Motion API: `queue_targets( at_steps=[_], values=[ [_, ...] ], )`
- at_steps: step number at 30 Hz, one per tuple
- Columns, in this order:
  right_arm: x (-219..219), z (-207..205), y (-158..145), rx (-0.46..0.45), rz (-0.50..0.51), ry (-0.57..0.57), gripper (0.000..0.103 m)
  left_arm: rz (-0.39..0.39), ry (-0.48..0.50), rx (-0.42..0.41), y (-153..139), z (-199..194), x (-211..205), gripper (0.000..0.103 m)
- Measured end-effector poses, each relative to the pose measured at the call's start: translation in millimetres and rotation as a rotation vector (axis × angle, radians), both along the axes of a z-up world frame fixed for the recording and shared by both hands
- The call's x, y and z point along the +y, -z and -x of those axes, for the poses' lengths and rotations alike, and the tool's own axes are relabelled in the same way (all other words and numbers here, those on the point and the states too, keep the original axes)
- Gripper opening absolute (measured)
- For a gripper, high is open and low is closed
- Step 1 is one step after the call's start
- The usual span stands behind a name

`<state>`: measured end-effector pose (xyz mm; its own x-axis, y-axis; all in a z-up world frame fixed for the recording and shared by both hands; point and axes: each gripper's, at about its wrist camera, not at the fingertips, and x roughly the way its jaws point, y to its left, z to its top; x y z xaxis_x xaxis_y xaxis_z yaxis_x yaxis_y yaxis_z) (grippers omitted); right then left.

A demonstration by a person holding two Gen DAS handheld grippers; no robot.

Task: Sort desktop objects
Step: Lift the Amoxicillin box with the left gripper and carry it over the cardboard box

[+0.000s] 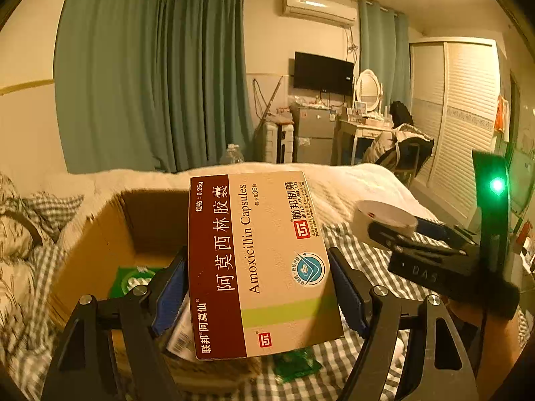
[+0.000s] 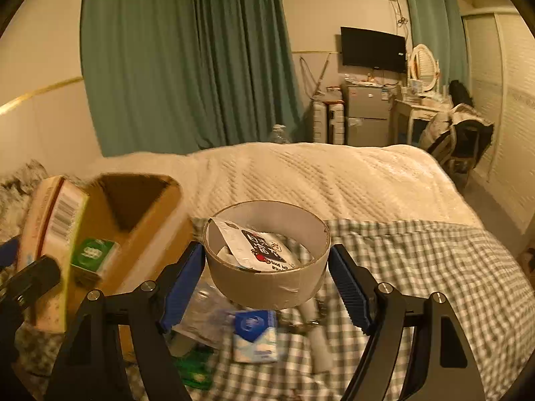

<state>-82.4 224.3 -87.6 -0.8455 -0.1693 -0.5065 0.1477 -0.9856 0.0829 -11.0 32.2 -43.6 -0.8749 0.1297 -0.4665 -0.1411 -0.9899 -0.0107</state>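
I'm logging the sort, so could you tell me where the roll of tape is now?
The roll of tape sits between the right tool's pads, lifted above the checked bedsheet, just right of the cardboard box.

To our left the open cardboard box stands on the bed with its mouth clear from above, though a green packet already lies inside. Near us the checked sheet is crowded: a blue-and-white pack and green wrappers lie under our grippers. To the right and far side we see bare checked sheet and cream blanket, with open passage there.
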Motion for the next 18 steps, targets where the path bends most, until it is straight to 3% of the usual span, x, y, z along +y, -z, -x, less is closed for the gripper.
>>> queue_targets(
  at_steps=[5,9,11,14,18],
  values=[
    [-16,-1,-7,0.014,-0.045,0.016,0.076,-0.010,-0.016,0.035,-13,12,-20,0.080],
    [-23,-1,-10,0.017,-0.012,0.012,0.076,0.001,-0.039,0.064,-13,20,-38,0.080],
    [-22,-1,-11,0.018,0.052,-0.015,0.076,0.000,-0.045,0.068,-11,20,-45,0.080],
    [-36,-4,-16,0.039,-0.027,0.009,0.076,0.004,-0.052,0.077,-12,20,-57,0.080],
    [-46,-9,-25,0.061,-0.023,0.012,0.076,0.017,-0.065,0.106,-18,17,-72,0.080]
  ],
)
